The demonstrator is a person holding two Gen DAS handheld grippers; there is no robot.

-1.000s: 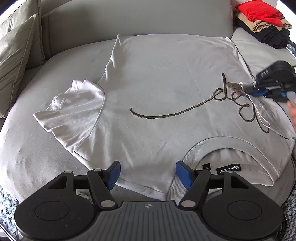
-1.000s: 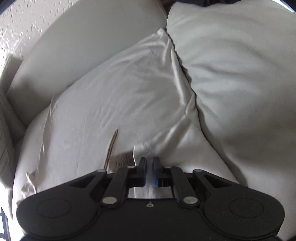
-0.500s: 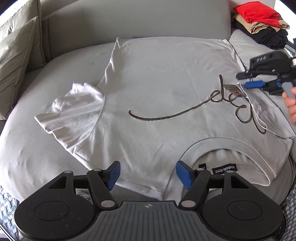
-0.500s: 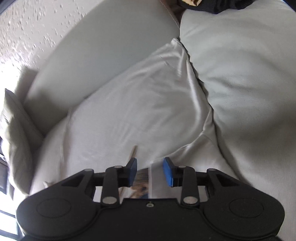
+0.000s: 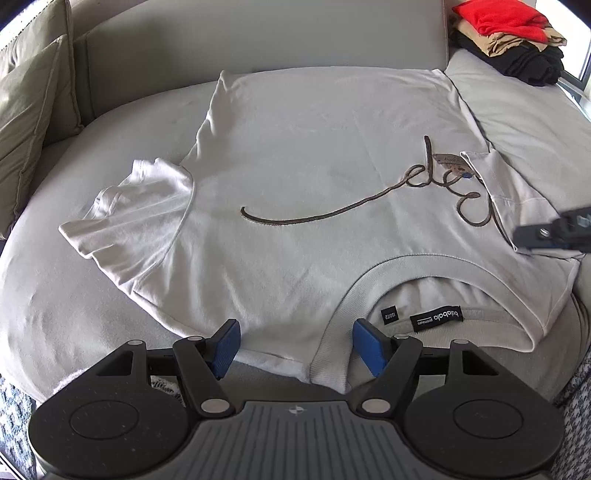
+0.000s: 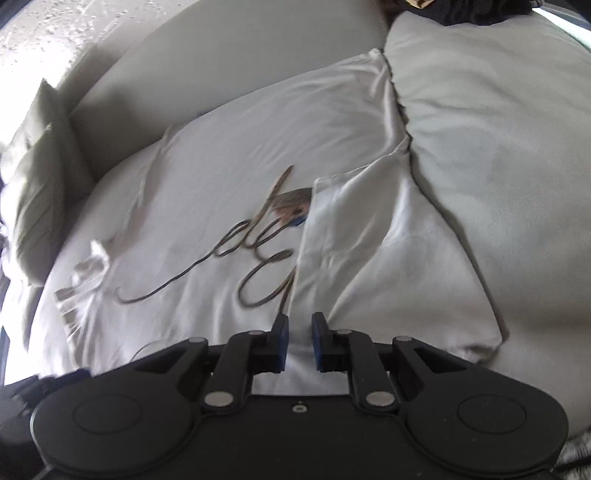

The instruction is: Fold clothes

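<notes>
A white T-shirt [image 5: 295,166] with a brown script print lies flat on the grey sofa seat, collar [image 5: 424,266] nearest me. Its right sleeve [image 5: 517,188] is folded inward over the end of the print, while the left sleeve [image 5: 129,210] is spread out. My left gripper [image 5: 295,343] stands open over the near shoulder edge beside the collar, touching nothing. My right gripper [image 6: 299,339] hovers above the folded sleeve [image 6: 351,240]; its jaws are closing to a narrow gap with nothing between them. It shows at the right edge of the left wrist view [image 5: 532,236].
A stack of folded clothes [image 5: 509,33], red on top of tan and black, sits at the far right of the sofa. A beige cushion [image 5: 29,110] leans at the far left. The grey backrest [image 5: 258,37] runs behind the shirt. A patterned rug [image 5: 576,398] shows near.
The right gripper let go of the right sleeve, opened, then narrowed again as it drew back and up toward the near right. The sleeve stays folded inward. The left gripper has not moved.
</notes>
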